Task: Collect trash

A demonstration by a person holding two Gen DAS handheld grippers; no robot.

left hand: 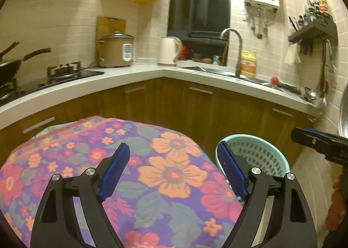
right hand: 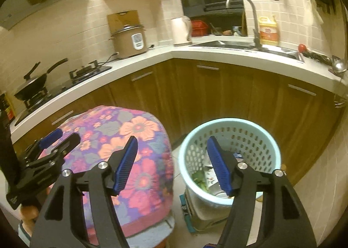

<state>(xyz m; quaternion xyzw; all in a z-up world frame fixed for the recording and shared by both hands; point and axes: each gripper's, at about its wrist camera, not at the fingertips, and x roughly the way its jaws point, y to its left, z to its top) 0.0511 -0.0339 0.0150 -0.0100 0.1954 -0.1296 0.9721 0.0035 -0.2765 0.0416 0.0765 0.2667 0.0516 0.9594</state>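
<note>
Your left gripper and right gripper both show black frames with ribbed blue fingers. The cloth beneath you is purple, printed with orange, pink and grey-blue flowers. The waste basket is pale turquoise, perforated with rows of slots. The worktop is white; the cabinets below it are brown wood grain. The wall tiles are beige squares.

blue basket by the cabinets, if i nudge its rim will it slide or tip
The blue basket looks like thin perforated plastic, so probably light and likely to slide on the smooth floor tile. It is tall with little trash low inside, so a high push might tip it.
</note>
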